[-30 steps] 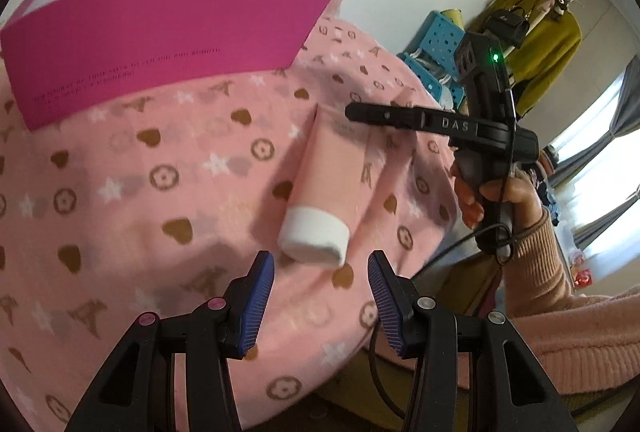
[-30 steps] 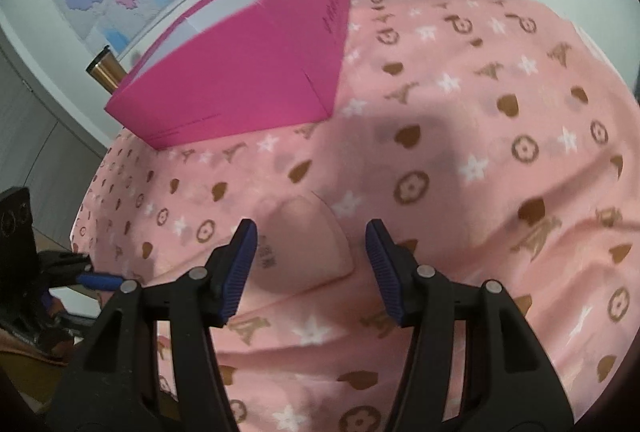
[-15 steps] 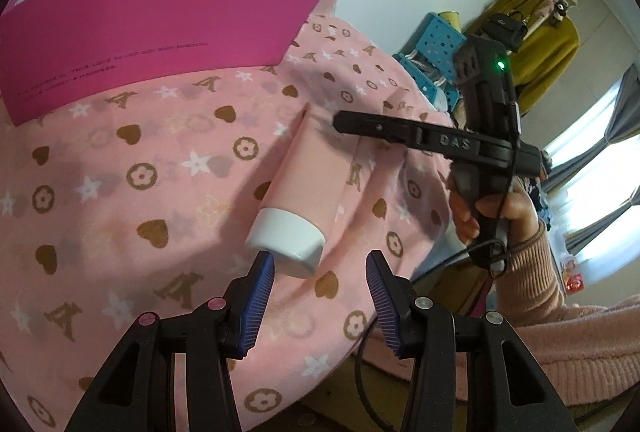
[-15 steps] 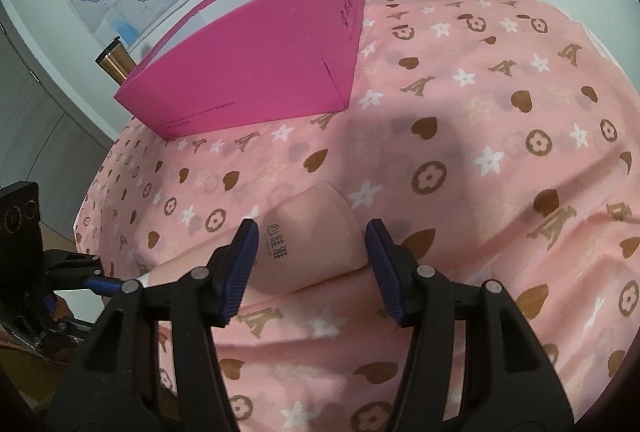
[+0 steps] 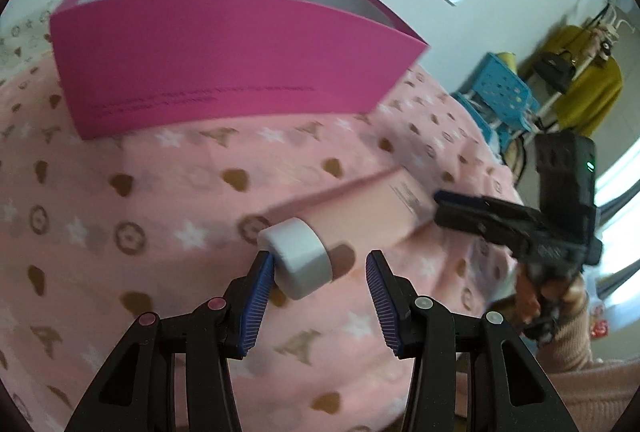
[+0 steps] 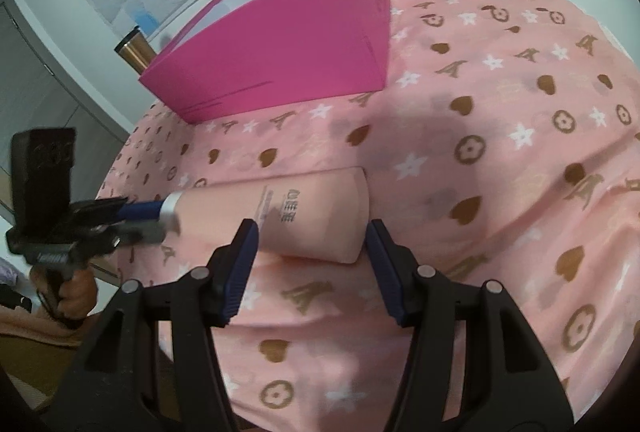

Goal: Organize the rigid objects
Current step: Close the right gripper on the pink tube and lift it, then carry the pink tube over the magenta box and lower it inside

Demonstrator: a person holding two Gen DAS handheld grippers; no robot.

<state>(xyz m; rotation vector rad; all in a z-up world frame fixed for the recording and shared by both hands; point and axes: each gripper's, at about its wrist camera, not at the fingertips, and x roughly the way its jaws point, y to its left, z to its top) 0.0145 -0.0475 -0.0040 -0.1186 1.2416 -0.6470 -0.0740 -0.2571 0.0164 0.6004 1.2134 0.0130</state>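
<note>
Going left to right: the left tongs (image 5: 320,280) are down at the cap end of the pink tube (image 5: 360,208), which is lying flat on the pink patterned cloth (image 5: 120,192) over the bench. The jaws are apart. One blue pad looks like it's right against the white cap (image 5: 298,256), while the other stands clear of it, so no grip yet as far as I can tell.

Over on the right, the right tongs (image 6: 312,256) are straddling the flat crimped end of that same tube, jaws open, with a gap on both sides. Nothing is pinched there either.

The pink box (image 6: 280,44) is sitting open behind the tube, well apart from it, and what shows of its inside looks bare white.

So progress-wise I'd say it's barely started: the tube isn't lifted or boxed. Still left are closing on it, carrying it over and dropping it in. I'm guessing the box is where it goes.
</note>
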